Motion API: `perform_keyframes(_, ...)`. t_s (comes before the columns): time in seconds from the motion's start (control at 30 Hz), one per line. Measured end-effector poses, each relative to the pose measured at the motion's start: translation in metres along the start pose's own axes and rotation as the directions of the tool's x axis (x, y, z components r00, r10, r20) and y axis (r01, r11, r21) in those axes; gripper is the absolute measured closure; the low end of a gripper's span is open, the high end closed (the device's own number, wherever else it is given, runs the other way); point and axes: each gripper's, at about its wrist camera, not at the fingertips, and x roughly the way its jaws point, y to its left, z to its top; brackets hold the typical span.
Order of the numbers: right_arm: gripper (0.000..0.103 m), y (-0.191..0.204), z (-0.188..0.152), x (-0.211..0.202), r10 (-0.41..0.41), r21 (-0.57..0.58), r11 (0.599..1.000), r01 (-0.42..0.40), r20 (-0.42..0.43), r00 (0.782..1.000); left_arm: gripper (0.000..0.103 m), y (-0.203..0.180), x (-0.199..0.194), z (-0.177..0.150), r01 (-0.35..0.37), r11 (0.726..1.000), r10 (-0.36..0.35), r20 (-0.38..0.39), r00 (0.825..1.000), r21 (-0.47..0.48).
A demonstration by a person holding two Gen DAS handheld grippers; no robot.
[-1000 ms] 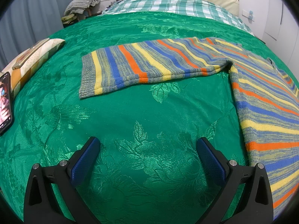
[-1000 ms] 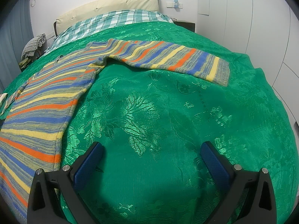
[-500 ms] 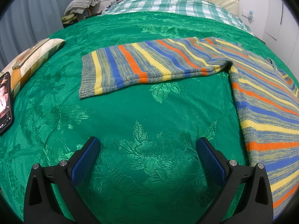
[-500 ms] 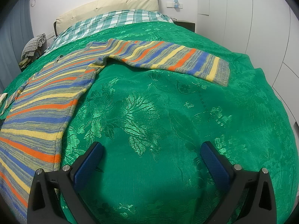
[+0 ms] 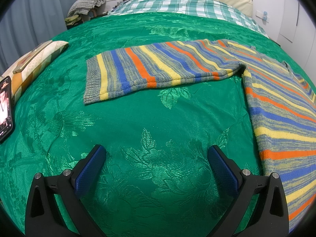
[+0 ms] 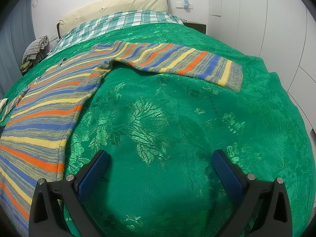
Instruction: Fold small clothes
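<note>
A striped knit sweater [image 5: 276,102] lies spread flat on the green brocade bedspread [image 5: 148,130], and as far as both views show, no fold has been made yet. Its body lies between the two grippers. In the left wrist view, one sleeve [image 5: 158,69] stretches straight out from the sweater's shoulder, with its ribbed cuff [image 5: 90,81] at the far end away from the body. In the right wrist view the other sleeve [image 6: 177,63] runs out the opposite way from the body [image 6: 45,114], ending in its own cuff [image 6: 235,77]. Both sleeves lie flat and unfolded, and the hem end of the sweater falls outside both views.

The left gripper [image 5: 156,158] is spread wide and holds nothing; it hangs over bare bedspread just beside the sweater's side edge, on the near side of the sleeve. The right gripper [image 6: 160,162] is likewise spread and empty, over bare bedspread beside the sweater's other side edge.

Judging by this, the task stands at its very start: the garment is laid out ready, and everything remains, likely bringing each sleeve in across the body and then doubling the body over.

Away from the sweater, beyond the left sleeve's cuff, a phone [image 5: 5,106] with a lit screen and a patterned cushion [image 5: 35,59] rest on the bedspread.
</note>
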Motion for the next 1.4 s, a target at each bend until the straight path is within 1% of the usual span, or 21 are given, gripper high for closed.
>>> perform_keyframes(1.4, 0.000, 0.0001, 0.0001, 0.0002, -0.002, -0.001, 1.000, 0.002, 0.001, 1.000, 0.000, 0.0028, 0.0004, 0.0000, -0.008, 1.000, 0.008, 0.004, 1.000, 0.004)
